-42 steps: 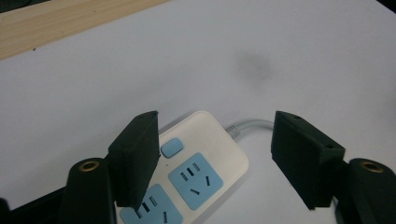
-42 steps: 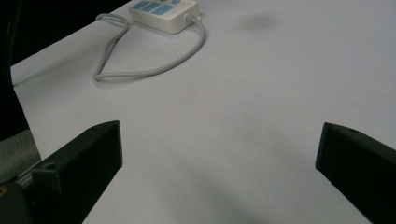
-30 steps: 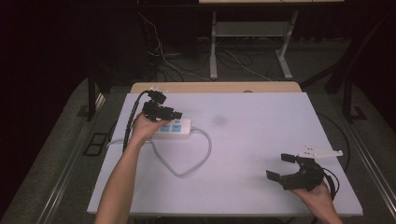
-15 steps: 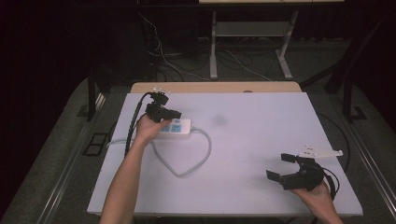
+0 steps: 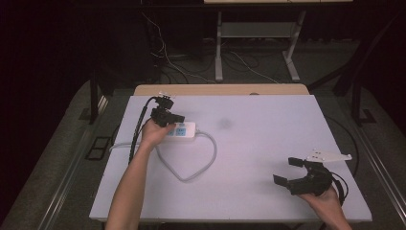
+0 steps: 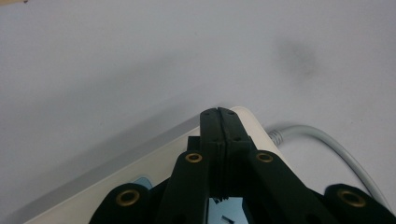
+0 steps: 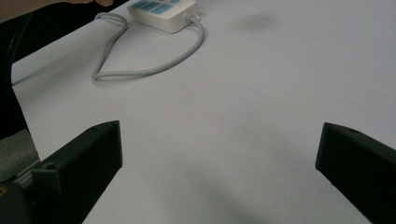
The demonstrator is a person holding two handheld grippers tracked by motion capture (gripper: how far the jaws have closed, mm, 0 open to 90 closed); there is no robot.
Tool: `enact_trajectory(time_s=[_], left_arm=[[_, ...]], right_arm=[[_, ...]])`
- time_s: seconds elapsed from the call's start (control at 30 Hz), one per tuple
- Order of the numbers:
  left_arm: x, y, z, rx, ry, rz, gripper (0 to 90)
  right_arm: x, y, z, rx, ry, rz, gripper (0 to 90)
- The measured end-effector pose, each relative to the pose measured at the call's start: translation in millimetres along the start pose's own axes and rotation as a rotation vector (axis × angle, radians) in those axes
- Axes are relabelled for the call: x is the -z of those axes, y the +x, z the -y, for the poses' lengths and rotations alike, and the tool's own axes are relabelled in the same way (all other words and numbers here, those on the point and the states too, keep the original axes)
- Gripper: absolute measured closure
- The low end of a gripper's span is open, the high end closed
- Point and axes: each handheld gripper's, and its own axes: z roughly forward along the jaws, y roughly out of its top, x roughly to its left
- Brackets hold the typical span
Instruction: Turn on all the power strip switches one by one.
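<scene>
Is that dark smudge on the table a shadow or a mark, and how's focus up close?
High view: the smudge looks like a mark on the table, nothing above it. Left gripper view: it's blurred, the left gripper sharp over the power strip.

No legible text anywhere.

We see a smooth, matt white table top [image 5: 268,158] with a bare wooden strip [image 5: 220,89] along its far edge. The white power strip [image 7: 164,15] looks like satiny plastic, its pale grey cable [image 7: 154,69] smooth. The left gripper [image 6: 218,114] is matt black plastic with brass-coloured rivets.
</scene>
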Motion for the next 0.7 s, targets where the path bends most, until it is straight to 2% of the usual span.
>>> enact_trajectory(time_s=[0.4,0.7], left_arm=[[-8.6,1.9,3.8,0.009,0.020,-0.012,89.3],[-6.7,4.3,9.4,0.030,-0.010,-0.014,89.4]], right_arm=[[-0.3,-0.1,0.2,0.000,0.003,-0.001,0.4],[-0.5,-0.1,0.3,0.002,0.002,0.000,0.5]])
